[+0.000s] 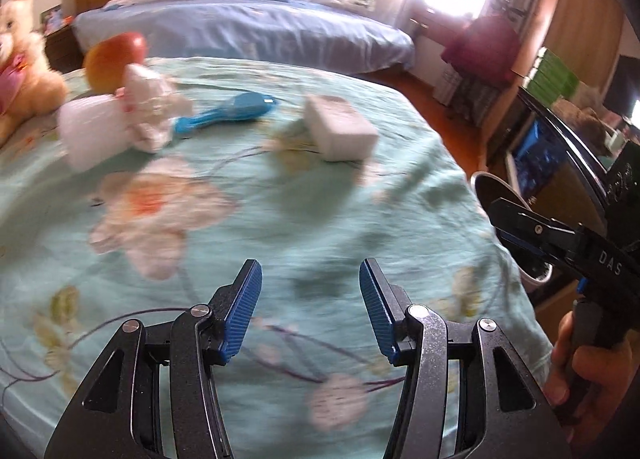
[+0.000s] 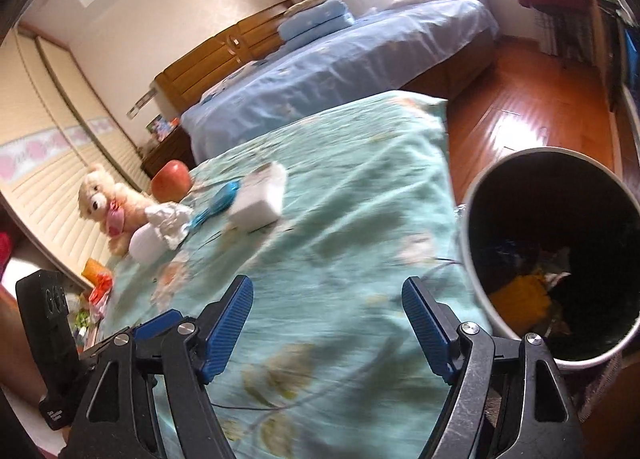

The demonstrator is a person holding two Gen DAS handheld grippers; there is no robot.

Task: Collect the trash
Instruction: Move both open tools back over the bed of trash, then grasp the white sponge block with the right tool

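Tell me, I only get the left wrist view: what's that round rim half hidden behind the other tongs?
Observer: A trash bin beside the bed, its open mouth just right of the right tongs.
Operator: Is anything in it?
Observer: Yes, something yellow lies at the bottom among darker scraps.
Operator: Any rubbish I'm missing?
Observer: Orange packets, too blurred to identify, lie near the teddy bear.
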